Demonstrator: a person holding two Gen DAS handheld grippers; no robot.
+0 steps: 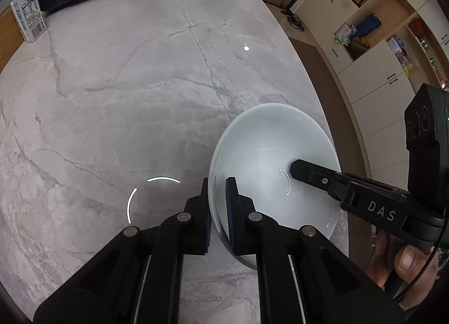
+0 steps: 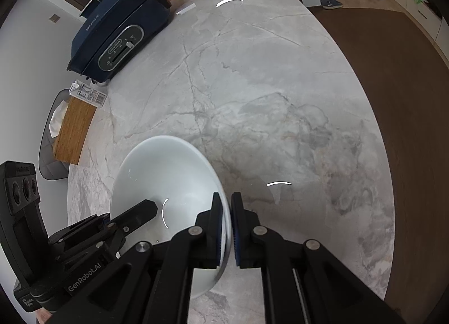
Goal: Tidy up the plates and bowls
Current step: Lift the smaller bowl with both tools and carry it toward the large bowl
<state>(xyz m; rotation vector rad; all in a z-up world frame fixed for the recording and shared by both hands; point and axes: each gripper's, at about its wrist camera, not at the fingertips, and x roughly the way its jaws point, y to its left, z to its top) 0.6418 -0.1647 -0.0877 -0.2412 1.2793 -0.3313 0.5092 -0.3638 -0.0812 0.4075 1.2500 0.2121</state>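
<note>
White bowl (image 1: 269,161) over marble table (image 1: 126,85), rim pinched between left gripper (image 1: 219,211) and right gripper (image 2: 227,225) pads, opposite sides. Risk: glazed rim slips if hands drift apart; bowl drops, chips.

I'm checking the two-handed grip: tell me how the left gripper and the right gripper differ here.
The left gripper clamps the white bowl's rim on one side; the right gripper clamps the opposite side. The left body reads GenRobot.AI; the right reads DAS. Both have black arms, blue pads and shut jaws.
</note>
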